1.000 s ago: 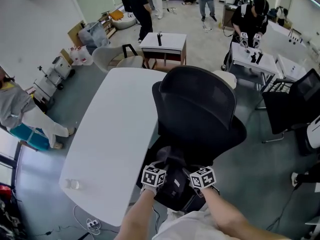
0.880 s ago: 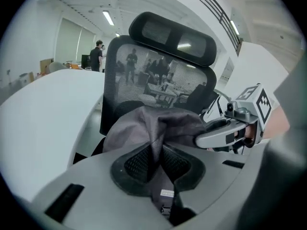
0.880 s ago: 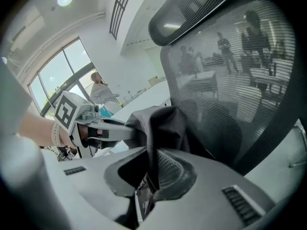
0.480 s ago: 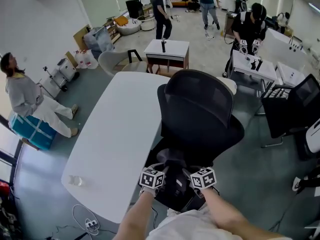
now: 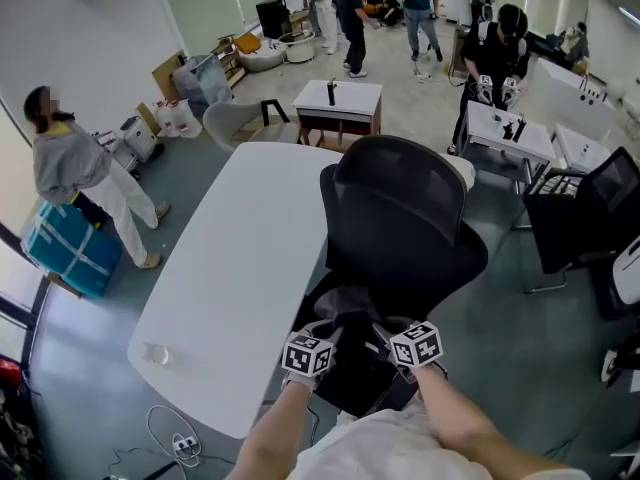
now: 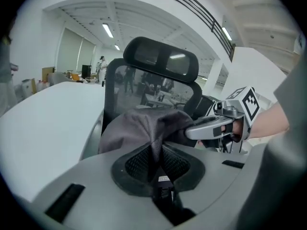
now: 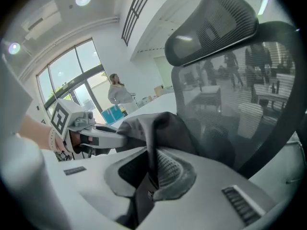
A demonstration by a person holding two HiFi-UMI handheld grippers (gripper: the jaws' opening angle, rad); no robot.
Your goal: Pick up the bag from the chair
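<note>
Pinching the bag (image 6: 139,123) in closed jaws, the left gripper (image 6: 156,153) and right gripper (image 7: 151,163) should lift evenly off the chair (image 5: 400,208).

bag (image 5: 347,305) on chair (image 5: 400,208), table (image 5: 230,268) left of chair, person (image 5: 75,168) left of table

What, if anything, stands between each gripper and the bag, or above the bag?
Nothing visible does. The left gripper and the right gripper each have their jaws closed on a fold of the dark bag. The chair's backrest rises behind the bag, not over it.
</note>
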